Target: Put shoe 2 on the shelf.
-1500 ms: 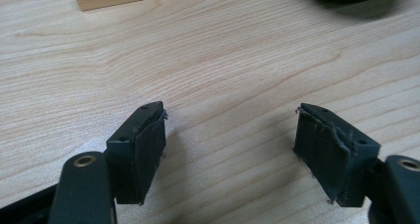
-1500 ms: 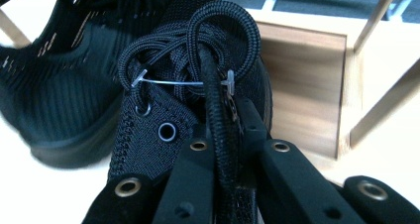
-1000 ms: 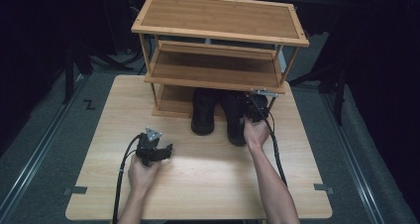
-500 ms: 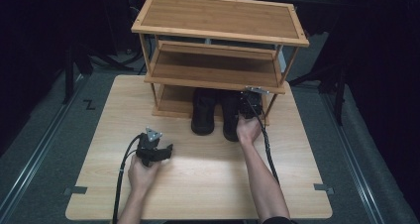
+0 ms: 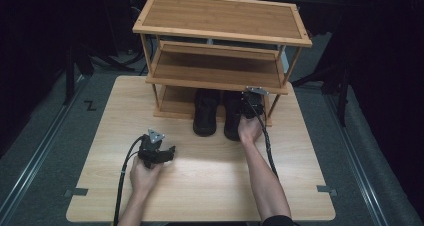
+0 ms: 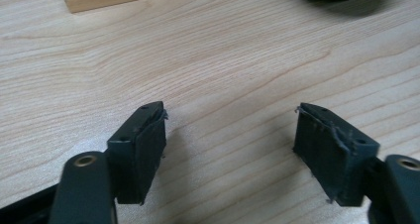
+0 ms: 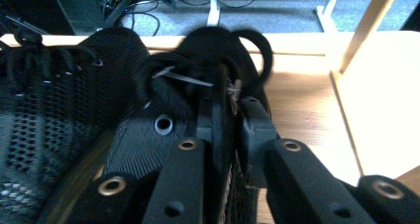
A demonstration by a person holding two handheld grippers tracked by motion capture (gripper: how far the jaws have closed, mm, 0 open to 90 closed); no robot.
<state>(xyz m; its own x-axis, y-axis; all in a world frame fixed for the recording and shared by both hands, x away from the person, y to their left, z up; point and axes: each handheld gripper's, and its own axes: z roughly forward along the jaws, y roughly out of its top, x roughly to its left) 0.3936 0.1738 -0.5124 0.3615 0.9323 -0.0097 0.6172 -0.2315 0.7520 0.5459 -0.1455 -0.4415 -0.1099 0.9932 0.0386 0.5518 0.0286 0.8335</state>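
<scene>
On the bench [image 5: 210,186] stands a three-tier wooden rack [image 5: 220,31], and on its lowest shelf sit two black shoes, toes toward the person. Next to the left shoe [image 5: 205,113] is the right shoe [image 5: 233,117], which the right gripper [image 5: 251,105] has by the heel-side collar: in the right gripper view its jaws stand either side of that thin wall [image 7: 220,115], one inside the opening and one outside. They have just been easing apart, with the collar between them, so the clamp looks loosened rather than firm — I cannot tell whether the pads press on it.

The step in hand looks like setting this shoe down beside its mate and letting go. To do it well, the sole should lie flat on the shelf before the jaws part further; then the gripper should lift straight up off the collar, so that neither the heel loop [image 7: 252,45] nor the laces catch and drag the shoe askew.

Near the front of the bench, the left gripper [image 5: 155,153] rests low over bare wood, its jaws wide apart with nothing between the pads [image 6: 148,144].
</scene>
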